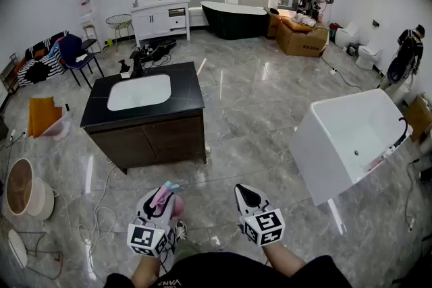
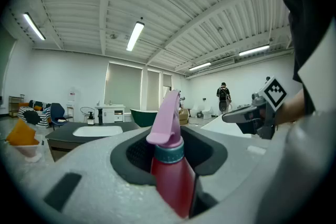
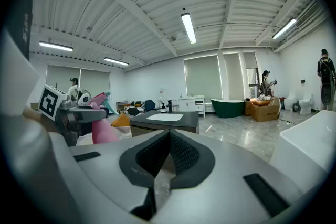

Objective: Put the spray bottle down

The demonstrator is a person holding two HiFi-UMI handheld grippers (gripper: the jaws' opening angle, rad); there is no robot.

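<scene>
The spray bottle (image 2: 170,165) has a red body, a teal collar and a pink trigger head. It stands upright between the jaws of my left gripper (image 2: 170,136), which is shut on its body just below the collar. In the head view the left gripper (image 1: 160,200) is low at the bottom, with the bottle's pink head (image 1: 164,195) poking out over the floor. My right gripper (image 1: 244,193) hovers beside it, shut and empty. In the right gripper view the right gripper (image 3: 169,136) has its pads meeting at the tip, and the spray bottle (image 3: 100,120) shows at the left.
A dark vanity (image 1: 192,101) with a white basin stands ahead on the grey marble floor. A white bathtub (image 1: 327,158) sits to the right. Cables (image 1: 101,219) lie on the floor at the left near a round wooden piece (image 1: 20,185). Two people stand far back right.
</scene>
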